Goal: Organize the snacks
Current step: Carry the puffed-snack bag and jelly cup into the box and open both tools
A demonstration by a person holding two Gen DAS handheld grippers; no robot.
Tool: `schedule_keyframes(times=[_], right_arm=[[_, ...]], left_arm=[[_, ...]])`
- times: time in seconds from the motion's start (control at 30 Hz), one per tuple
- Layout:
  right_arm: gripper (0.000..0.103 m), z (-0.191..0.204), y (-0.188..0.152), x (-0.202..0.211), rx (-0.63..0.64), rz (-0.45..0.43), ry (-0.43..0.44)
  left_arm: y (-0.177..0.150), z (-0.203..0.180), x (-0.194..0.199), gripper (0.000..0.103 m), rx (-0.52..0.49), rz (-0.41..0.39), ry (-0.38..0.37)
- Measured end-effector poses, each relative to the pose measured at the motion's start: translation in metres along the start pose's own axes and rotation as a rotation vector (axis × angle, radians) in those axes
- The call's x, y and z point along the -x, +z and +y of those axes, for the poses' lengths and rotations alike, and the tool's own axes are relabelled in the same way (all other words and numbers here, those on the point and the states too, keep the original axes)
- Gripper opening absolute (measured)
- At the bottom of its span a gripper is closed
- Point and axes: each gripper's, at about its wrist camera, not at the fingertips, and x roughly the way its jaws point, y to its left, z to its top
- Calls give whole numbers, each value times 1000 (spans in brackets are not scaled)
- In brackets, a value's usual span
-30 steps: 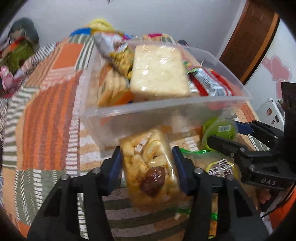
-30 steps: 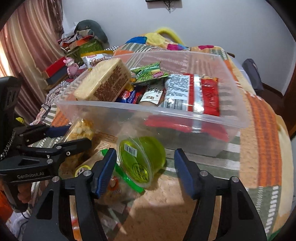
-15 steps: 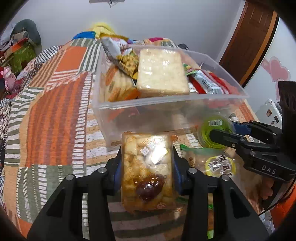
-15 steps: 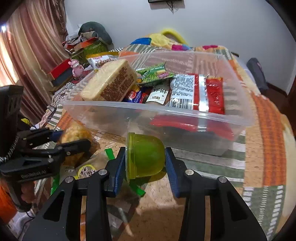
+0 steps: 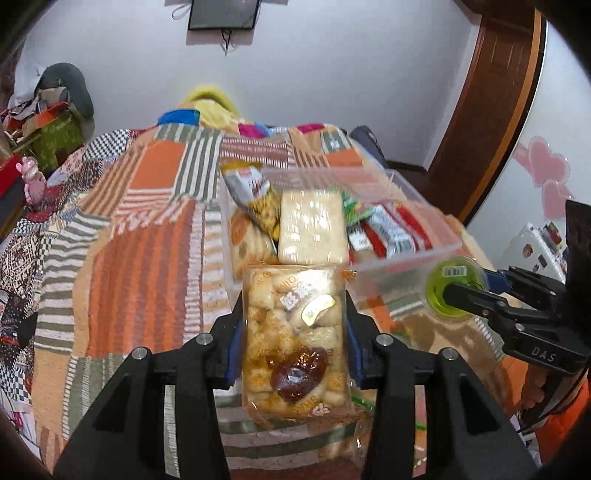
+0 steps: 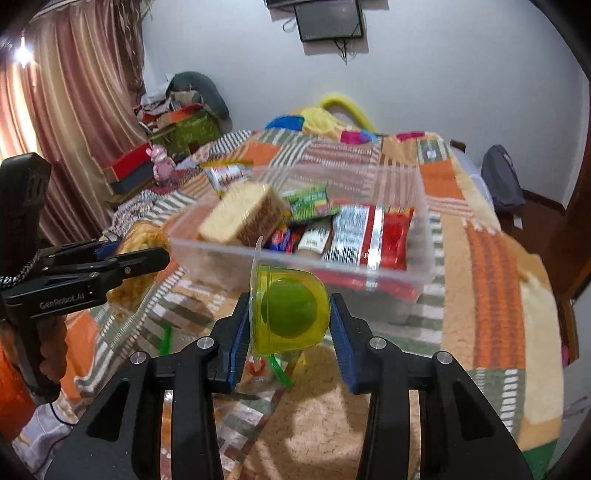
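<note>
Snack packet (image 5: 293,332) clamped lengthwise by left gripper (image 5: 293,328), long axis pointing at box (image 6: 421,221), jelly cup (image 6: 290,310) pinched sideways by right gripper (image 6: 288,332), its jaws having just closed.

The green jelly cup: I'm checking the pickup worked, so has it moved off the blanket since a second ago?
Yes. The green jelly cup, clamped in the right gripper, has risen toward the clear bin's rim, off the blanket.

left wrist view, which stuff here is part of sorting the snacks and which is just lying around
Part of the job:
- clear plastic bin with snacks inside
- nut-and-date snack pack, held by the left gripper
- green jelly cup, held by the right gripper

Lying about:
- patchwork blanket
- pink toy
- wall screen
</note>
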Motion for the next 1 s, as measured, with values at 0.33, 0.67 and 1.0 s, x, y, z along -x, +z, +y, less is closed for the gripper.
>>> schedule_keyframes(times=[0.33,0.67,1.0], right_arm=[[38,-7,32,-3,-6,-80,-43],[38,-10,55,-39,-44,-79,-46],[38,-4,46,-68,-23,21,-26]], left_arm=[[52,5,-10,44,23,-58,9],[71,21,-50,44,53,-51,74],[62,31,-73,44,58,-5,80]])
